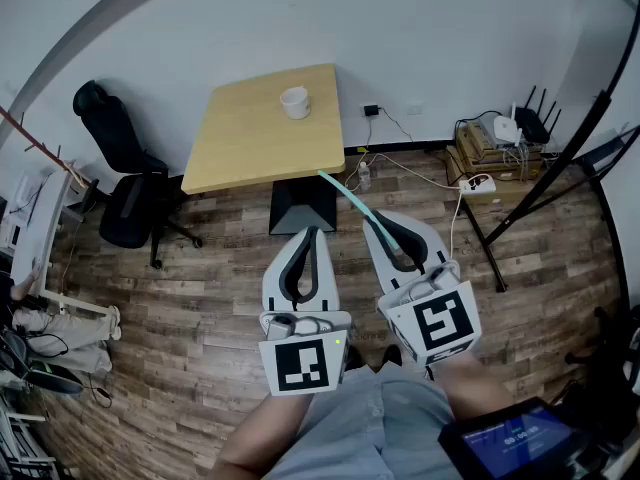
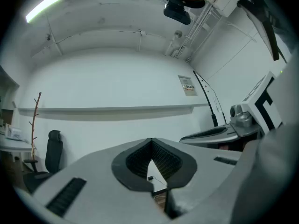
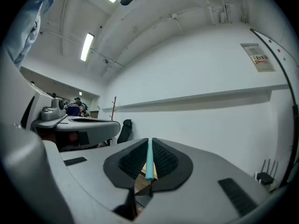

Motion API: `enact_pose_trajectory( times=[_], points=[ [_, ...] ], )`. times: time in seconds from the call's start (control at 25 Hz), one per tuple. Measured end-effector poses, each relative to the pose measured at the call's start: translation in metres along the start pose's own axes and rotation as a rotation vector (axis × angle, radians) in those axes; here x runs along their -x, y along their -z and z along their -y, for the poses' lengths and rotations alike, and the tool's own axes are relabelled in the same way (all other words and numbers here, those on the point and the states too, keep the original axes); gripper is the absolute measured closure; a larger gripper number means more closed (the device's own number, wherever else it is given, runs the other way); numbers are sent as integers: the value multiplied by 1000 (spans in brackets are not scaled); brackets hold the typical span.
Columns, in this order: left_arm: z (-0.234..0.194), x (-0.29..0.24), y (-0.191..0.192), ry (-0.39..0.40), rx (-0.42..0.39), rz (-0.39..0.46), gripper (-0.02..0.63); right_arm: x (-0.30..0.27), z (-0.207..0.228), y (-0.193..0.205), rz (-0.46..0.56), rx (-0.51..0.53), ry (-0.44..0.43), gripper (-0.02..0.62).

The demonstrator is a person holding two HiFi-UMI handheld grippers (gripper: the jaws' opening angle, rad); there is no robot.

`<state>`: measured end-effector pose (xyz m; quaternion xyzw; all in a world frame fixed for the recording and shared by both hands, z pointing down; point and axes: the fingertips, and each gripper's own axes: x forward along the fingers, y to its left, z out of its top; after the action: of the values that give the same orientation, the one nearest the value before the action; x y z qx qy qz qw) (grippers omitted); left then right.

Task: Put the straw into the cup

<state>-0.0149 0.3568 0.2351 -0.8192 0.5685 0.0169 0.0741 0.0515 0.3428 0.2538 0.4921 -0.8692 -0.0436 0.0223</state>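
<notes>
A white cup (image 1: 294, 102) stands on the far part of a light wooden table (image 1: 250, 143), well ahead of both grippers. My right gripper (image 1: 370, 220) is shut on a teal straw (image 1: 345, 198), which sticks out past its tips toward the table's front edge. In the right gripper view the straw (image 3: 149, 160) lies pinched between the black pads, pointing forward. To its left, my left gripper (image 1: 307, 234) is held over the wooden floor, level with the right one. Its jaws (image 2: 152, 143) are closed together with nothing between them. The cup is out of sight in both gripper views.
A black office chair (image 1: 125, 173) stands left of the table. Boxes, a router and cables (image 1: 495, 143) lie on the floor at the right, beside a black metal frame (image 1: 545, 183). A dark screen device (image 1: 515, 438) sits at the bottom right.
</notes>
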Motion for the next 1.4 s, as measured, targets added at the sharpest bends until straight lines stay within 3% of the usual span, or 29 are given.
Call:
enact_pose_trajectory(
  times=[0.44,0.64,1.0,1.4],
  points=[
    [11,-4,4,1,0,-6,609,8,11,7,-15,-13,4,571],
    [20,-9,1,-1,-4,-3,609,15,22,-1,37,-55,-6,571],
    [44,-12,18,-20,9,-23,609,22,38,22,8,-95,-28,571],
    [-3,-66,58,-13,3,-87,609,-47,50,53,-41,-129,-37,571]
  ],
)
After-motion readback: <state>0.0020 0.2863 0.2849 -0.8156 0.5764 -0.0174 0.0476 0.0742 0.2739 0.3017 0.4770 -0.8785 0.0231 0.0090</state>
